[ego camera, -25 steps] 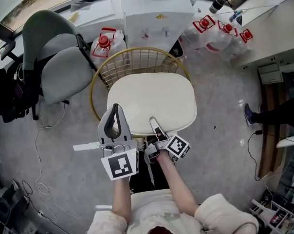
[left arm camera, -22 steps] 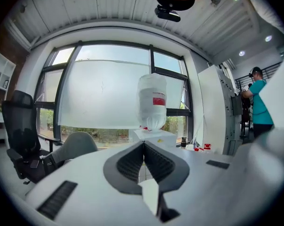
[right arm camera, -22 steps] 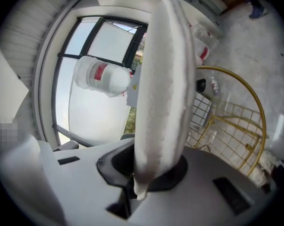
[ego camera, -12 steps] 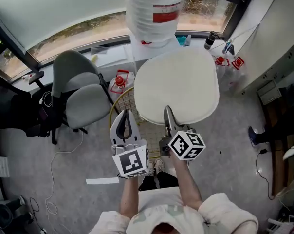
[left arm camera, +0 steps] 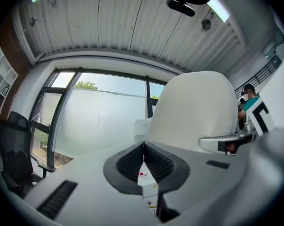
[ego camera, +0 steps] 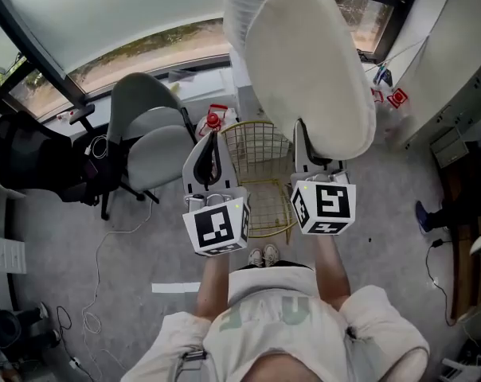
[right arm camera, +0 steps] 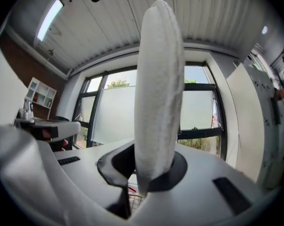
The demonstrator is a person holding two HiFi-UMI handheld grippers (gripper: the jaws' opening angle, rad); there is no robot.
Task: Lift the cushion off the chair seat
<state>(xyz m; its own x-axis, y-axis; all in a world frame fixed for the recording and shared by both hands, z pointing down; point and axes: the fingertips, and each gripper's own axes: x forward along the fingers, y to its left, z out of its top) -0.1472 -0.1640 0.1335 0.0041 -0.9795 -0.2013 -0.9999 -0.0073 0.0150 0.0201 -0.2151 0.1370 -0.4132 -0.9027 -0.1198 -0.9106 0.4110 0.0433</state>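
The cream cushion hangs in the air, turned on edge, well above the gold wire chair, whose seat is bare. My right gripper is shut on the cushion's lower rim. In the right gripper view the cushion stands upright between the two dark pads. My left gripper is held up beside it, to the left, shut and empty. In the left gripper view its tips meet, and the cushion shows to the right, apart from them.
A grey office chair stands left of the wire chair, with a black chair further left. Red-capped water bottles sit behind, and a white water dispenser stands by the window. Cables trail over the floor.
Both grippers have risen. The cushion has come up off the wire seat in the right gripper and rolled from flat to on edge. The left gripper stays shut and empty.
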